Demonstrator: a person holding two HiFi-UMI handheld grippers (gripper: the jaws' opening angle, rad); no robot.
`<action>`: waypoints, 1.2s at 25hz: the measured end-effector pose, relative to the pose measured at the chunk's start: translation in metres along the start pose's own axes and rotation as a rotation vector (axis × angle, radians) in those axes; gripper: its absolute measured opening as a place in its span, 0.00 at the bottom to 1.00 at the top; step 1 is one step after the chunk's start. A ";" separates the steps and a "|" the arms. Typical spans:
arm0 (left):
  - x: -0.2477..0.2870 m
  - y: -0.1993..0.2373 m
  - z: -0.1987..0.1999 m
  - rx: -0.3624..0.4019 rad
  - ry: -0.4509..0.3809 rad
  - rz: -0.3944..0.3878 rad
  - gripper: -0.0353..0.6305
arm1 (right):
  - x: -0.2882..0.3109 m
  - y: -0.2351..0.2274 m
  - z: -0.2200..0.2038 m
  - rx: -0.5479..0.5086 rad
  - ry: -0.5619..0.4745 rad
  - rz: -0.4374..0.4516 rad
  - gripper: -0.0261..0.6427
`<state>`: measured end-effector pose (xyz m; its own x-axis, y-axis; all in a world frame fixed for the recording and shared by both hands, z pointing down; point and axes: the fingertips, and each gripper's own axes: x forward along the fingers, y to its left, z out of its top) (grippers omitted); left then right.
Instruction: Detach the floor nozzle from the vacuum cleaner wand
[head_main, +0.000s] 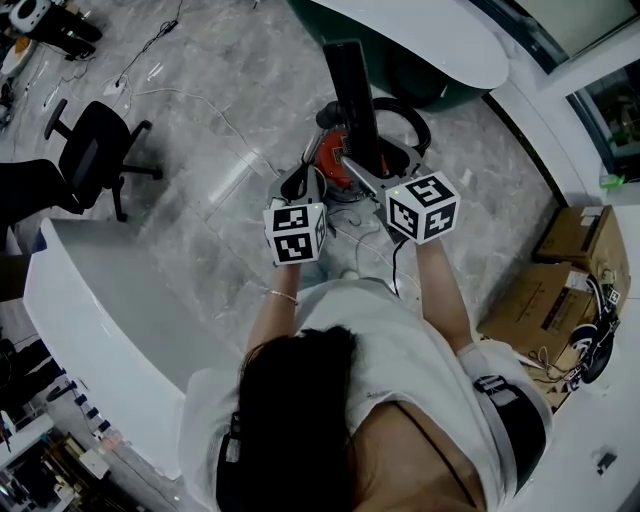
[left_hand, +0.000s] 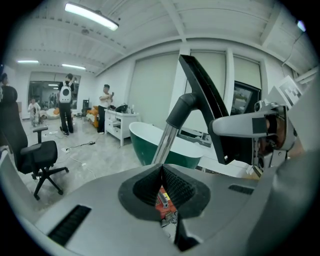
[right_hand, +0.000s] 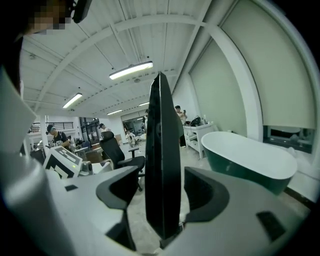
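Well, the black floor nozzle (head_main: 352, 90) stood on edge at twelve o'clock from the person, joined by its elbow to the chrome wand (left_hand: 164, 144). The right gripper (right_hand: 162, 195) had its fingers spread wide with the nozzle between them, untouched. The left gripper (left_hand: 161, 172), at nine o'clock of the right, had its fingers closed on nothing.

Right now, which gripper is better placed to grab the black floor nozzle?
Right. The right gripper stands open with the floor nozzle between its jaws, pads clear of it. The left gripper is shut and empty, the nozzle beyond its tips.
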<state>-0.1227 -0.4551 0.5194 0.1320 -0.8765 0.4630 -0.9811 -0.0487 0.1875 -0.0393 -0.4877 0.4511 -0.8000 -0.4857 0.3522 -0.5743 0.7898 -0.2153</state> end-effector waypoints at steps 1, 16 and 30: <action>0.002 0.001 -0.001 0.001 0.004 0.000 0.06 | 0.003 0.000 0.000 0.000 0.003 0.003 0.45; 0.023 0.017 0.009 0.013 0.011 -0.028 0.06 | 0.033 0.001 0.000 0.001 0.059 0.048 0.45; 0.038 0.017 0.012 0.037 0.020 -0.086 0.06 | 0.041 0.004 -0.001 -0.045 0.107 0.068 0.25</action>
<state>-0.1361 -0.4953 0.5295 0.2185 -0.8586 0.4637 -0.9704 -0.1413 0.1958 -0.0742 -0.5039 0.4654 -0.8125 -0.3891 0.4341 -0.5088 0.8368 -0.2022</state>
